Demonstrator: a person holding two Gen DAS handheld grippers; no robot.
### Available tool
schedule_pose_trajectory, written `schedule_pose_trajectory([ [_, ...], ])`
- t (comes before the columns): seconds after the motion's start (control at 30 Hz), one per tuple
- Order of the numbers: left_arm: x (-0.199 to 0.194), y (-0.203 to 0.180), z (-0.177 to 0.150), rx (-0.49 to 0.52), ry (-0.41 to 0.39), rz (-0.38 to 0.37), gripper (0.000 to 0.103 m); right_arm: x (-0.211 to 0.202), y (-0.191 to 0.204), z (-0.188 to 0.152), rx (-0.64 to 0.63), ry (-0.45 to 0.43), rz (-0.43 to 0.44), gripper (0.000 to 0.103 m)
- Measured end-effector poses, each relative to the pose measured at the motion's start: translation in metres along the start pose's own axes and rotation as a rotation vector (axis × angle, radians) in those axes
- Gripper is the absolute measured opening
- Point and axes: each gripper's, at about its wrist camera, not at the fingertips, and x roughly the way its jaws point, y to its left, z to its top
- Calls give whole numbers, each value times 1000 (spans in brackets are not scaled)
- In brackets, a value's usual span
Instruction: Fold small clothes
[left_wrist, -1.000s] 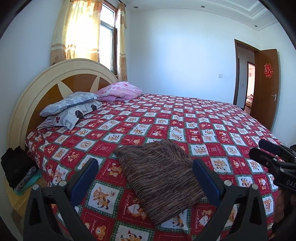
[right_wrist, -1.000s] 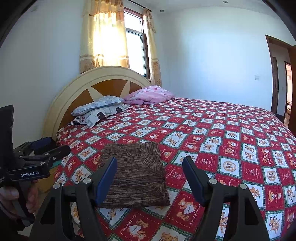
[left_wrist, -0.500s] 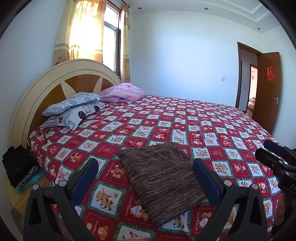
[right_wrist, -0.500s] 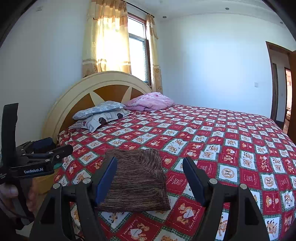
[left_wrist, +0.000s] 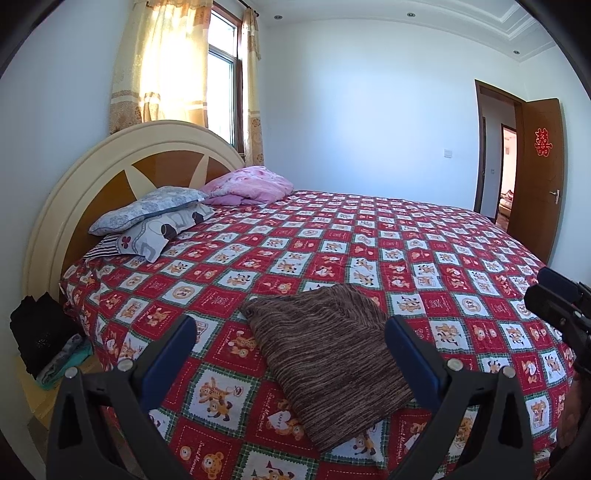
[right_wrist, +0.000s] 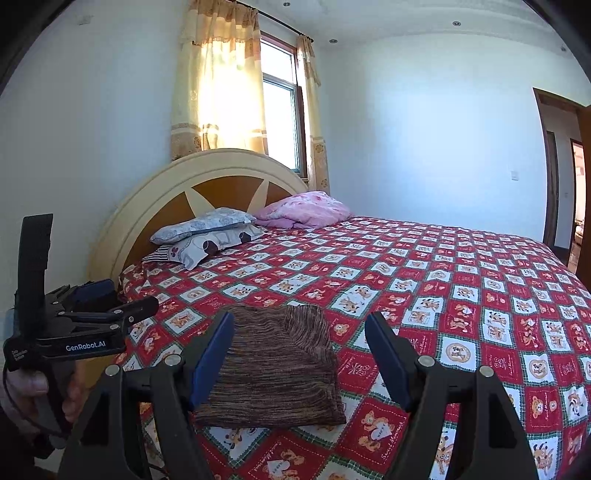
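Note:
A brown striped knitted garment (left_wrist: 328, 354) lies folded flat on the red patterned bedspread (left_wrist: 369, 251) near the bed's front edge; it also shows in the right wrist view (right_wrist: 273, 373). My left gripper (left_wrist: 290, 339) is open and empty, held back above the garment's near side. My right gripper (right_wrist: 299, 339) is open and empty, also held back from the garment. The right gripper shows at the right edge of the left wrist view (left_wrist: 554, 299); the left gripper shows at the left of the right wrist view (right_wrist: 92, 317).
Pillows (left_wrist: 151, 218) and a pink quilt (left_wrist: 251, 184) lie at the curved headboard (left_wrist: 96, 166). Dark clothes (left_wrist: 40, 332) sit on a low stand left of the bed. A window with curtains (left_wrist: 162, 66) is behind; an open wooden door (left_wrist: 535, 170) is far right.
Both grippers have drawn back and tilted slightly upward, so the garment sits lower and a little smaller in both views. The garment has not moved. Both grippers stay open.

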Motion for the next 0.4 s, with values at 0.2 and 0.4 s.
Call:
schedule_pose_trajectory([
  [0.2,1,5,0,-6,-7,3,103,2,2,-2,-7,12,3,75],
  [0.4,1,4,1,8,-22,25,103,6,3,-7,-7,31,5,75],
])
